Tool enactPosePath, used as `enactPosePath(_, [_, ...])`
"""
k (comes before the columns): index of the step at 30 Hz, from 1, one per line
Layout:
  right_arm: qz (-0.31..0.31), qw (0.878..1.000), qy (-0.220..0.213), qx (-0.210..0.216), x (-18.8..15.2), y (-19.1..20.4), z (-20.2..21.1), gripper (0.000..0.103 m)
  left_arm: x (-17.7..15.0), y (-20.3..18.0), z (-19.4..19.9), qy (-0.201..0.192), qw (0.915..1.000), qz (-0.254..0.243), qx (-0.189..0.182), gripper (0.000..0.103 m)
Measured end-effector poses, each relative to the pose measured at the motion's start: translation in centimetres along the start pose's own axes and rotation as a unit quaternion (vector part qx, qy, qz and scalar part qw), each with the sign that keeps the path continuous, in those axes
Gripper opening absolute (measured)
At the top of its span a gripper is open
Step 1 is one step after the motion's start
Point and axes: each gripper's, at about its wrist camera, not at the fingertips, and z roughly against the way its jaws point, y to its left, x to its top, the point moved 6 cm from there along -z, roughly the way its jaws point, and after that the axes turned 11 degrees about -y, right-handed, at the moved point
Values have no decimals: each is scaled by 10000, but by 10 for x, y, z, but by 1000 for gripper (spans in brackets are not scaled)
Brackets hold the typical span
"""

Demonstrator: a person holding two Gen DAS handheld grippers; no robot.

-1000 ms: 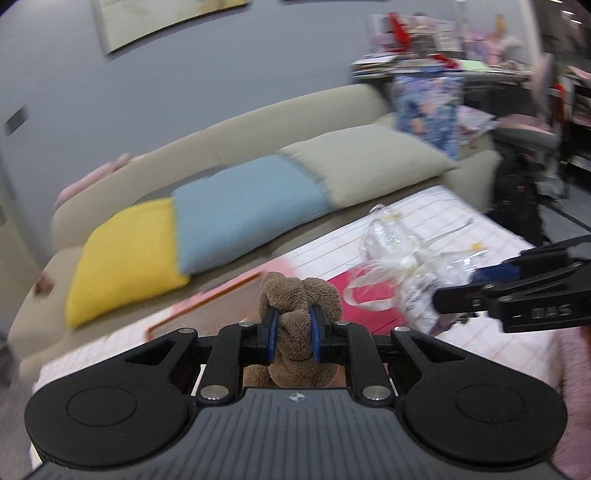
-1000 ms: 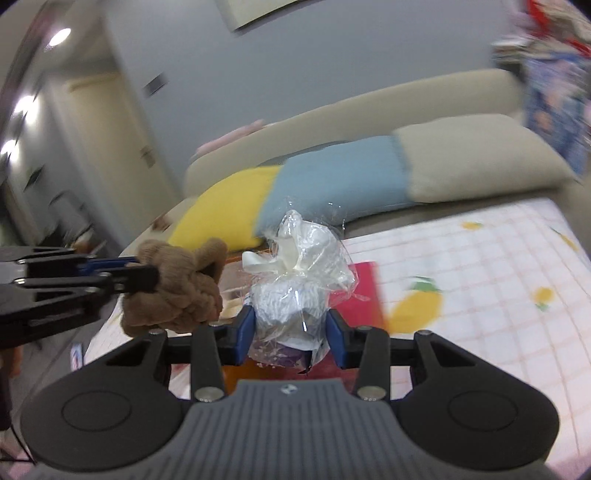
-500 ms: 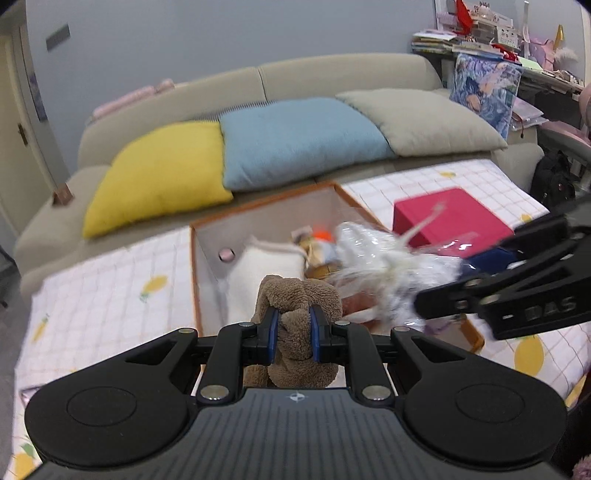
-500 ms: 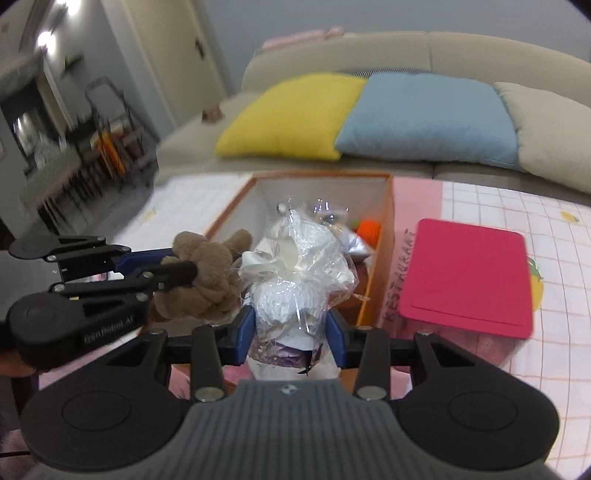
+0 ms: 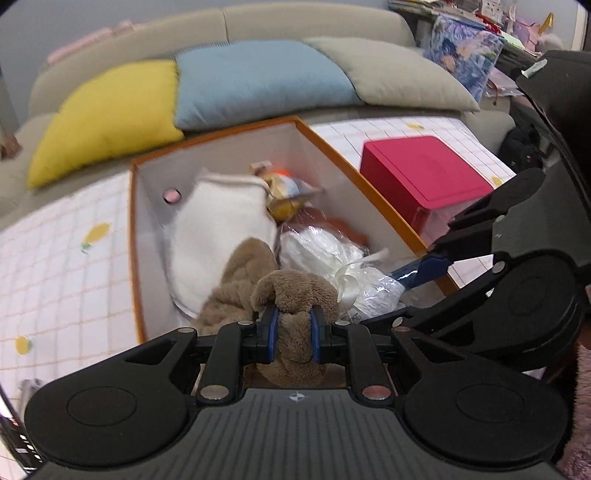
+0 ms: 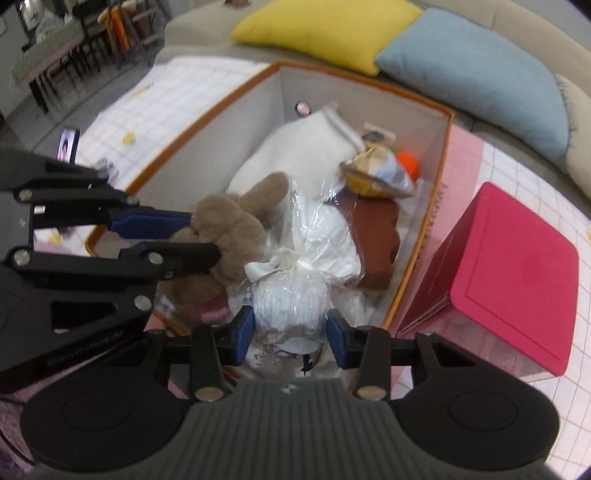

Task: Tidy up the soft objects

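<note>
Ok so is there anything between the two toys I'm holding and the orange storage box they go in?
Nothing visible blocks the way. The brown plush in the left gripper and the wrapped white toy in the right gripper hang over the open orange box. They would land on items already inside, such as the white cloth.

A beige sofa (image 5: 314,22) stood behind the table, with a yellow cushion (image 5: 107,114), a blue cushion (image 5: 258,81) and a grey cushion (image 5: 391,74) lying in a row along its seat. A checked cloth (image 5: 62,254) with small fruit prints covered the table. A red box (image 6: 513,273) sat on the cloth. A phone (image 6: 68,144) stood near the far edge.
</note>
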Motion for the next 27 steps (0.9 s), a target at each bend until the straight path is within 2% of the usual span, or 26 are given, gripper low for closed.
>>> enactPosePath(3, [215,9997,64,7,-1,1,-1,46,-1,2,-6,263,9995,39,-146,20])
enactPosePath(6, [417,9990,136,69,-2,2,-2,46,-3,5,-12,603,9968,330,-396,22])
enactPosePath(10, [508,9985,137,175,-1,2,4,50,-5,14,-7,658,9939,699,-544,28])
enactPosePath(13, [511,9984,53,226,2,1,13,62,-4,20,1,701,9917,890,-612,39])
enactPosePath(15, [491,9984,24,284,4,-1,20,62,-3,23,6,712,9915,934,-554,49])
enactPosePath(16, [470,9984,-1,312,5,-2,24,62,-1,24,8,705,9918,914,-540,50])
enactPosePath(22, [322,9986,-375,163,20,-18,63,72,25,24,36,289,9939,905,-565,60])
enactPosePath(27, [1,9958,-899,-156,41,-37,110,80,67,15,68,-509,9961,674,-273,61])
